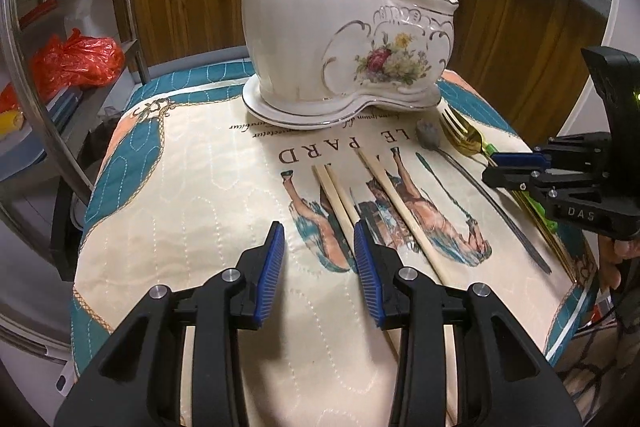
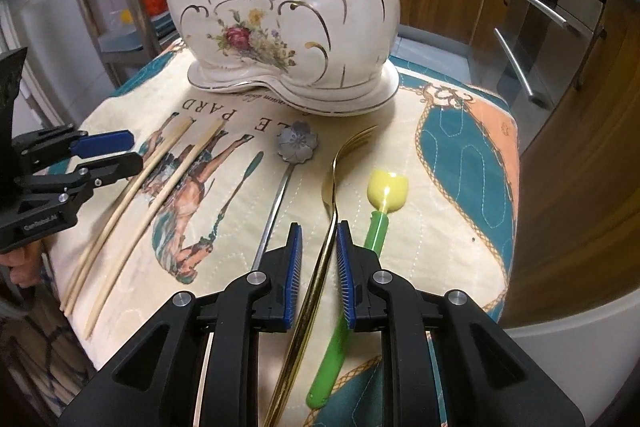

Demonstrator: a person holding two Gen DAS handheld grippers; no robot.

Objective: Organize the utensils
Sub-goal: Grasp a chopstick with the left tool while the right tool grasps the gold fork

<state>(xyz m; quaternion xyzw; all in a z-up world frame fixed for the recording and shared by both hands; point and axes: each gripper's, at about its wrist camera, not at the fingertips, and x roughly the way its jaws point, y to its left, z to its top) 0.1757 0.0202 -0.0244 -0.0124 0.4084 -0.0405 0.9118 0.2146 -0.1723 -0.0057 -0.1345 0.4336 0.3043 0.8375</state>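
Between right gripper (image 2: 318, 267) jaws, gold fork (image 2: 332, 187)

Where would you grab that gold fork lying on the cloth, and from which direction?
I'd take the gold fork by its slim handle, a little behind the tines, coming down from above with one pad on each side. It lies flat, and the straight, narrow handle runs toward the camera. The right gripper already straddles that handle; the tulip-shaped utensil lies close on the right, so I'd stay narrow.
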